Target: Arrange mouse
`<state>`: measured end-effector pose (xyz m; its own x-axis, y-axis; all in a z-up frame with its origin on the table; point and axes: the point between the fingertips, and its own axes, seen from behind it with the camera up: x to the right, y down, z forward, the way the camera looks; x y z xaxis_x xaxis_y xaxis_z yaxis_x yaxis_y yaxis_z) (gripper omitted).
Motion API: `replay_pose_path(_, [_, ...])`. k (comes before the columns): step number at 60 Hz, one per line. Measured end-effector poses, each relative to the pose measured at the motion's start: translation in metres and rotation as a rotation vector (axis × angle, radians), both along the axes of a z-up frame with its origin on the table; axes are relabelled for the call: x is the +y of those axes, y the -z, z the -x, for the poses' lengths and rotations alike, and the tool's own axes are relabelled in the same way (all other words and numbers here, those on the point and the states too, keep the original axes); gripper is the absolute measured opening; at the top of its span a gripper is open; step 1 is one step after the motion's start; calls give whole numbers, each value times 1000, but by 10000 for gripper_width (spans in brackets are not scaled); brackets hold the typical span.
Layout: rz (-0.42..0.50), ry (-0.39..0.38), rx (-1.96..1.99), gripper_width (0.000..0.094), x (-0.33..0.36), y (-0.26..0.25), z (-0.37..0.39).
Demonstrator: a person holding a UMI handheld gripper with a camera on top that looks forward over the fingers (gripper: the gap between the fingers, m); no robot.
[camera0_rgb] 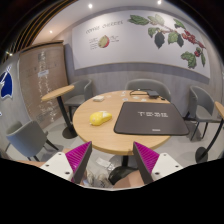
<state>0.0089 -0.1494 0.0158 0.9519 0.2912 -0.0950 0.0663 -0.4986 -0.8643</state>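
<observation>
From the gripper view, the claw (113, 165) is released, its two pink-padded fingers (76, 160) spread apart and holding nothing, raised above the near edge of a round wooden counter (130, 138). Beyond the fingers, a yellow mouse (99, 117) rests on the counter just beside a dark mouse mat (150, 121). Grey chairs (27, 137) ring the counter, and a leaf-and-berry mural (170, 37) covers the far wall.

Yellow cloth (98, 117) on round table (120, 143)

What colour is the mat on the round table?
Black with pale lettering; the mat shows in the gripper view, beyond the open gripper.
</observation>
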Motion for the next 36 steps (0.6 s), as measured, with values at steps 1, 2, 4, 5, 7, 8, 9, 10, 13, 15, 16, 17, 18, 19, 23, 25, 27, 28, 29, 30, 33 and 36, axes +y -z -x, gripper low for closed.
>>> replay_pose_path(1, [10, -10, 1, 849, -11, -5, 7])
replay_pose_path(2, [13, -23, 4, 850, -11, -5, 10])
replay_pose_path(4, [11, -54, 9, 850, 0, 0, 16])
replay_pose_path(5, [11, -68, 10, 850, 2, 0, 21])
replay_pose_path(7, [12, -93, 8, 850, 6, 0, 32])
replay_pose_path(8, [15, -100, 6, 850, 10, 2, 39])
replay_pose_path(9, [19, -103, 4, 849, 15, 3, 47])
replay_pose_path(10, [21, -109, 1, 848, 9, 4, 38])
replay_pose_path(13, [26, -112, -5, 850, 34, 10, 71])
replay_pose_path(15, [23, -119, -8, 849, 38, 8, 72])
replay_pose_path(16, [22, -122, -10, 849, 44, 9, 77])
replay_pose_path(17, [23, -122, -12, 851, 49, 10, 82])
replay_pose_path(18, [25, -122, -13, 849, 54, 11, 87])
replay_pose_path(19, [25, -124, -14, 848, 59, 11, 93])
replay_pose_path(23, [35, -141, -16, 848, 77, 15, 115])
replay_pose_path(25, [46, -145, -20, 849, 84, 20, 123])
replay_pose_path(27, [56, -144, -25, 849, 92, 24, 130])
replay_pose_path(28, [60, -140, -30, 849, 96, 27, 132])
replay_pose_path(29, [65, -134, -37, 851, 96, 28, 128])
replay_pose_path(30, [72, -123, -45, 848, 99, 30, 128])
replay_pose_path(33, [47, -101, -77, 845, 112, 28, 129])
replay_pose_path(36, [49, -83, -95, 843, 122, 31, 130])
